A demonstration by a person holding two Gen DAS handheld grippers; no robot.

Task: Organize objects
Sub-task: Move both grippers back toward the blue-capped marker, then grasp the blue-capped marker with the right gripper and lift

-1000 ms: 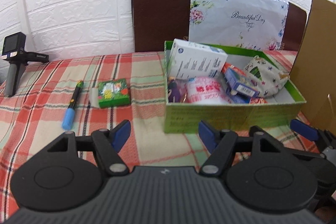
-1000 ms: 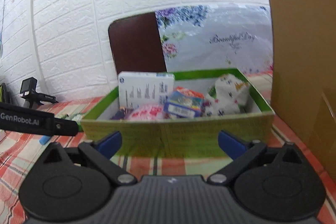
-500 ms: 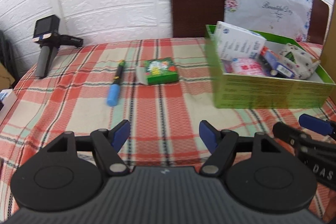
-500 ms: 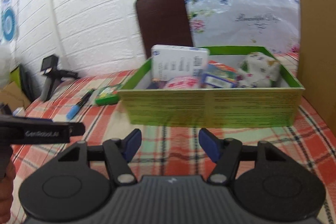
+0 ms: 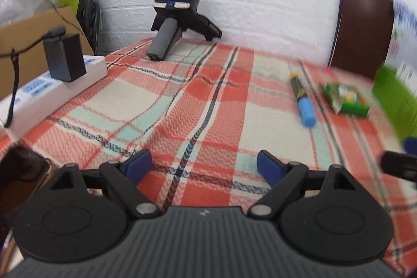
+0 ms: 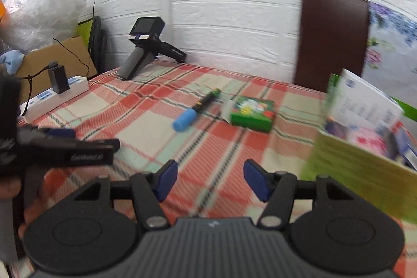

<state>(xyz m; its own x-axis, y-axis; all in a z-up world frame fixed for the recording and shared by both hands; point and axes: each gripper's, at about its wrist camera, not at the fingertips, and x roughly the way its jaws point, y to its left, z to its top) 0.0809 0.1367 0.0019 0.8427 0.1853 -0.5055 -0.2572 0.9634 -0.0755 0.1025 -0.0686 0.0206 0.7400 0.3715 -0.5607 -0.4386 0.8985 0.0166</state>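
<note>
A marker with a blue cap [image 5: 302, 100] [image 6: 195, 110] and a small green box [image 5: 345, 98] [image 6: 251, 110] lie on the plaid tablecloth. A green storage box [image 6: 359, 166] [image 5: 393, 98] holding a white carton [image 6: 365, 103] and several packets stands to their right. My left gripper [image 5: 204, 168] is open and empty over bare cloth, left of the marker. My right gripper [image 6: 210, 179] is open and empty, in front of the marker and green box. The left gripper also shows in the right wrist view [image 6: 65, 145].
A black handheld camera device [image 5: 177, 20] [image 6: 146, 46] leans at the back by the white brick wall. A white power strip with a black adapter [image 5: 62, 69] [image 6: 56, 87] sits at the table's left edge. A brown chair back [image 6: 331, 38] stands behind the table.
Both grippers have swung left, away from the green storage box. The marker and small green box now sit right of the left view and centre of the right view.
</note>
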